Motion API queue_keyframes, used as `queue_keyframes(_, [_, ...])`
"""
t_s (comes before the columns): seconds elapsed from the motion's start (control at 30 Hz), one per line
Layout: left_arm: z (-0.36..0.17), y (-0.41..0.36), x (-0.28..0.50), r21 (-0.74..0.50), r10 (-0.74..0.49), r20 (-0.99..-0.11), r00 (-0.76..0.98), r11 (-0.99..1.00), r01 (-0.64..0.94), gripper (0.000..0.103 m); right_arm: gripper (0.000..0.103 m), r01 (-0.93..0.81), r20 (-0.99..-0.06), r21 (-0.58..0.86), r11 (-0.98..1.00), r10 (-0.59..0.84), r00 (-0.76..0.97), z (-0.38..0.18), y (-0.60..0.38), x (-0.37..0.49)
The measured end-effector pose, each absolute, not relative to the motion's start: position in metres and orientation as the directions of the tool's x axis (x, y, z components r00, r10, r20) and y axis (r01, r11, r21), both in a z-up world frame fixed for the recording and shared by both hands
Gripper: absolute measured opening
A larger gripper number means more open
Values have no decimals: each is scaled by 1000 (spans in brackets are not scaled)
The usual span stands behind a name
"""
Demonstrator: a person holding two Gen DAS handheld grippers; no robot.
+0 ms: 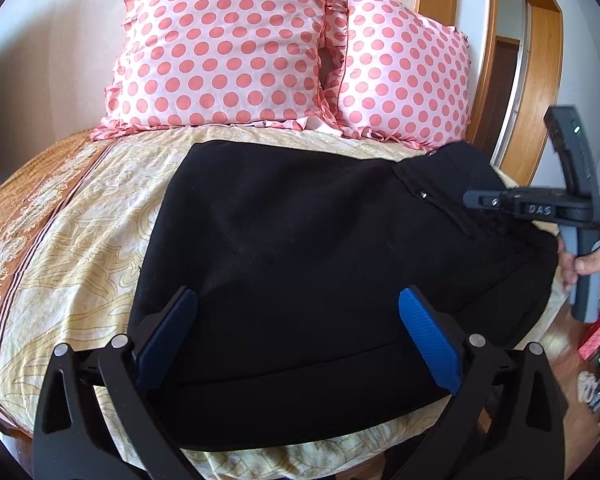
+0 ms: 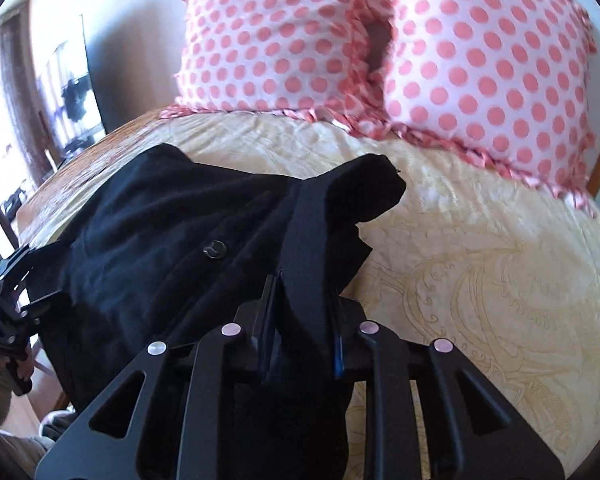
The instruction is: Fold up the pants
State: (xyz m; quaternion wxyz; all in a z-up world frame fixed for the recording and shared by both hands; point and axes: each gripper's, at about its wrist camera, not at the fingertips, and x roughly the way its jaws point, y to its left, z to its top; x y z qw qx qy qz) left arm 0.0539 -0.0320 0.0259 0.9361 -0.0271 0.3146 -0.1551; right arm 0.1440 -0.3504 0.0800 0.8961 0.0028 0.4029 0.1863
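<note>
Jaws: left gripper (image 1: pixel 298 336) was spread wide over the black pants (image 1: pixel 300 264) with nothing held; right gripper (image 2: pixel 300 320) was clamped on a bunched waistband fold (image 2: pixel 316 240) near the button (image 2: pixel 216 249). Pants lay mostly flat on the yellow patterned bedsheet (image 1: pixel 80 240), short of the polka-dot pillows (image 1: pixel 220 48). Risk, as I judged it: the one-sided pinch could drag the stack skewed, or thick fabric could slip out, since the left end wasn't anchored.

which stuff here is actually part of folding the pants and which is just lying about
Job: black pants; left gripper, open over them; right gripper, shut on pants fabric.

Lying about: two polka-dot pillows, patterned bedsheet, clutter on floor.
</note>
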Motion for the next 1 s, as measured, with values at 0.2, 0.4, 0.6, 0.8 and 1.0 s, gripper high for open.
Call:
queue_keyframes(0.2, [62,17,85,-315,-384,-546,744,917,242,101,48,-287,-749,246,926,370,550,69,-360,159])
queue_keyframes(0.4, [51,44,161,-376,-386,-683,620,914,154,95,30,-302,-713,301,904,424,558,69,-365,158])
queue_keyframes(0.6, [33,34,196,-403,-434,-741,513,898,177,85,39,-282,-724,317,906,423,545,66,-367,163])
queue_keyframes(0.8, [33,17,207,-330,-383,-769,511,924,195,33,26,-300,-705,342,891,454,545,67,-370,163])
queue_keyframes(1.0, [56,14,209,-304,-381,-740,554,924,230,4,18,-317,-681,344,884,468,563,83,-369,173])
